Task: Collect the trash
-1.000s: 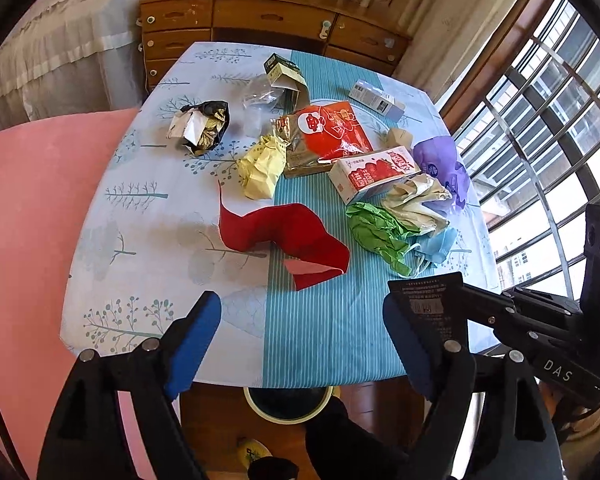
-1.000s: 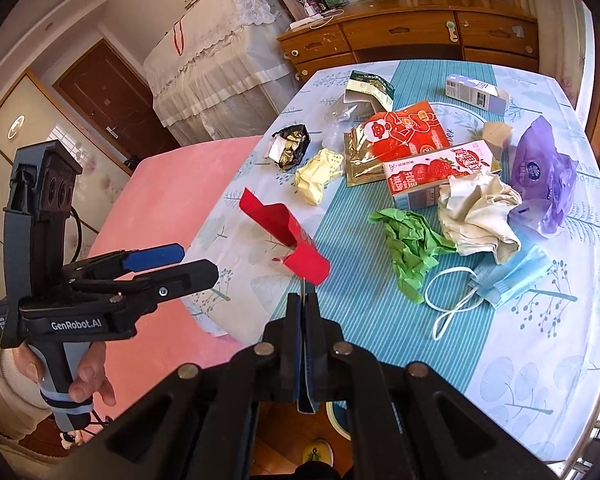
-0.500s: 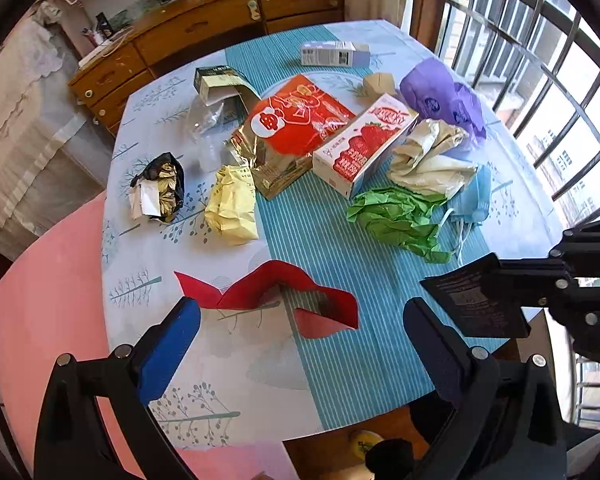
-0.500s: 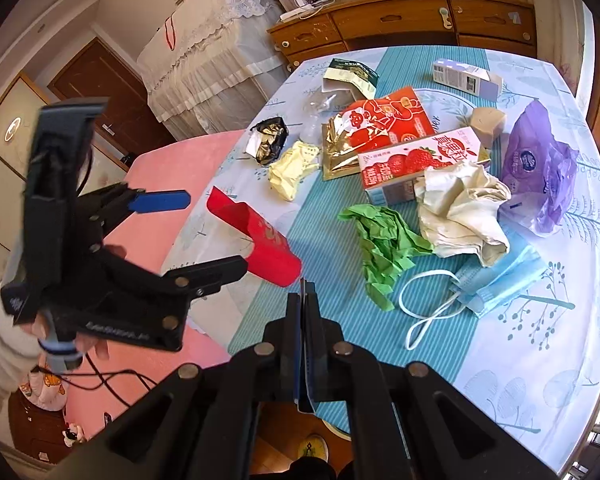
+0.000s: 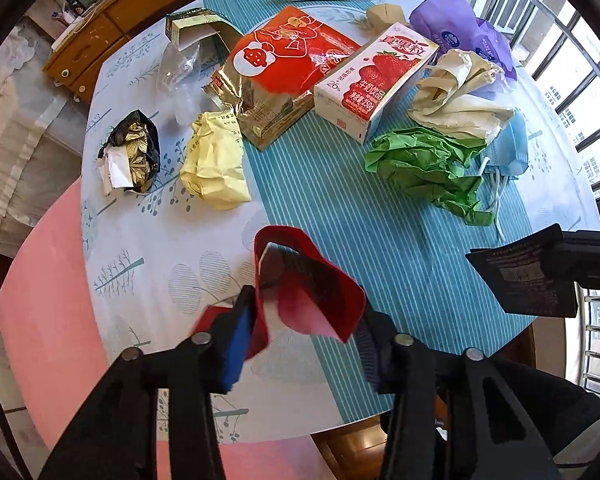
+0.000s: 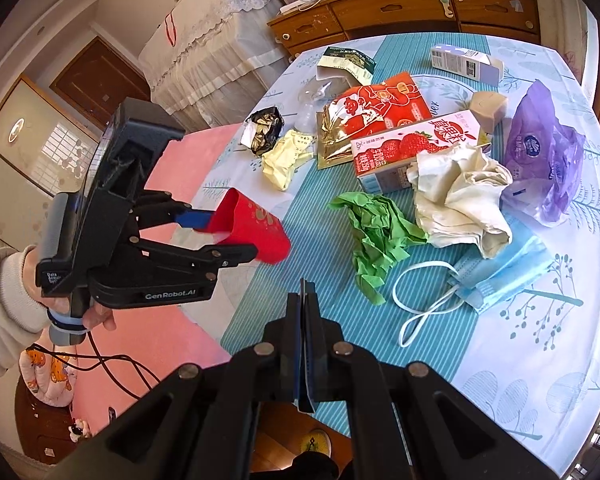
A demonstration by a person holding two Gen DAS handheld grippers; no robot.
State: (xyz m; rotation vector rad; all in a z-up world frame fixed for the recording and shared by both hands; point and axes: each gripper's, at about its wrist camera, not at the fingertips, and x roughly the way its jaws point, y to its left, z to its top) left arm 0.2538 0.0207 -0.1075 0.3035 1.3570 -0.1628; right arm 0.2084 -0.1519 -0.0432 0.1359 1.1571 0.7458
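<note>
- The left gripper points steeply down at the near edge of the surface, its jaws closing on the red paper, which buckles up between the two pads; in the right wrist view the blue pad and the black finger press on the paper from either side
- The right gripper is closed flat on a black packet, held out over the right rim of the surface
- A person's hand in a pale sleeve grips the handle of the left gripper
- Other trash lies farther back: yellow wrapper, black-and-gold wrapper, red snack bag, strawberry milk carton
- To the right of these sit the green crumpled paper, cream cloth, blue face mask and purple bag
</note>
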